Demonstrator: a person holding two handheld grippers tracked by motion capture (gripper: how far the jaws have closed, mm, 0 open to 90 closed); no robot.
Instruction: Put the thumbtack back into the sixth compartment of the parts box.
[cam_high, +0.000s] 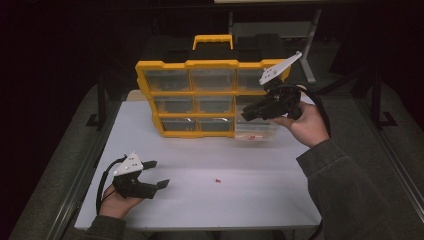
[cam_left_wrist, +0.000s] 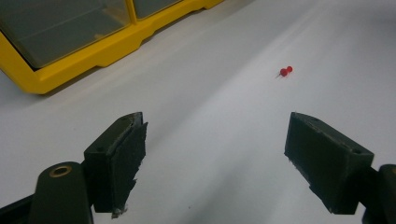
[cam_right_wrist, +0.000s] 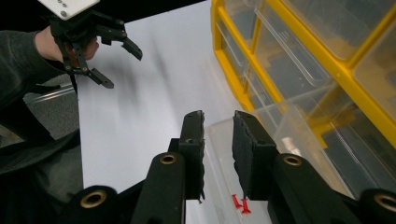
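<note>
A yellow organizer (cam_high: 210, 64) with clear drawers stands upright at the back of the white table (cam_high: 200, 205). Its lower right drawer (cam_high: 260, 131) is pulled out and holds red pushpins (cam_high: 252, 137). My right gripper (cam_high: 246, 114) hovers just above that drawer. In the right gripper view its jaws (cam_right_wrist: 218, 116) stand a little apart with nothing between them, and the drawer (cam_right_wrist: 289, 126) with its pushpins (cam_right_wrist: 240, 203) lies below. My left gripper (cam_high: 159, 174) rests wide open at the front left. One loose red pushpin (cam_high: 218, 180) (cam_left_wrist: 285, 71) lies on the table ahead of the open left gripper (cam_left_wrist: 215, 126).
The organizer's yellow frame (cam_left_wrist: 70, 70) (cam_right_wrist: 218, 28) borders the table's back half. The left gripper (cam_right_wrist: 125, 69) and its hand appear far off in the right gripper view. Dark floor and metal table legs surround the table.
</note>
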